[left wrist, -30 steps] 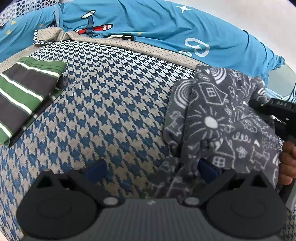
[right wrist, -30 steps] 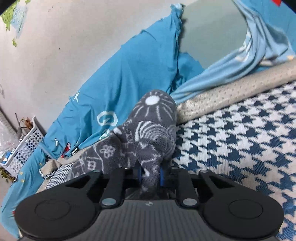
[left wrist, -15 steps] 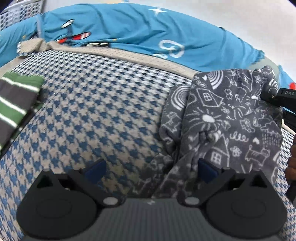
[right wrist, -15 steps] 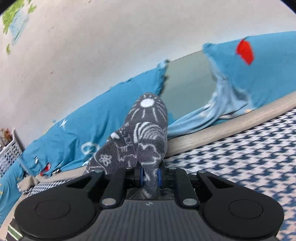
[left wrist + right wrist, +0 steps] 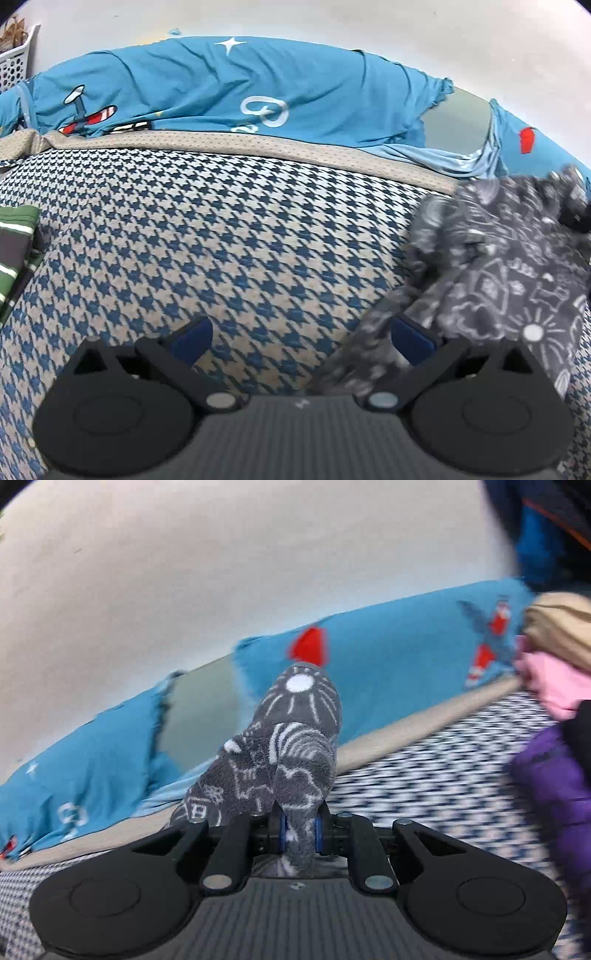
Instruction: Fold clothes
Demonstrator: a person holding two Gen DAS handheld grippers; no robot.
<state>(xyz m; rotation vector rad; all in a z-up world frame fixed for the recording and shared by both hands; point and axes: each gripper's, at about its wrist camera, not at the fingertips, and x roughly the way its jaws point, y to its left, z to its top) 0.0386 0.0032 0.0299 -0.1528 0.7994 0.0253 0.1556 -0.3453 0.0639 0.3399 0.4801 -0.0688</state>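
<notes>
Our left gripper (image 5: 301, 338) hangs low over the blue-and-beige houndstooth bed cover (image 5: 229, 236) with its blue-padded fingers (image 5: 192, 338) spread wide and nothing between them. At the far left edge of its view lies a green, grey and white striped garment (image 5: 14, 254), folded flat. Across the middle the cover is bare, backed by a rumpled blue cartoon-print sheet (image 5: 221, 92) along the wall. To the right, the grey fleece garment with white doodle print (image 5: 509, 269) is bunched and blurred, one loose edge trailing down beside our left gripper's right finger.

Our right gripper (image 5: 298, 830) is clenched on a thick fold of that fleece, which stands up in a hump ahead of the fingers, lifted off the bed. Further right sits a pile of purple, pink and tan clothes (image 5: 554, 738), close to the held garment.

We judge the risks so: the grip holds several layers at once, so the fleece may stay bunched instead of spreading flat; the hanging edge could drag and twist; and a swing to the right could knock the pile. Our left gripper, being empty, gives no second hold to steady it.
</notes>
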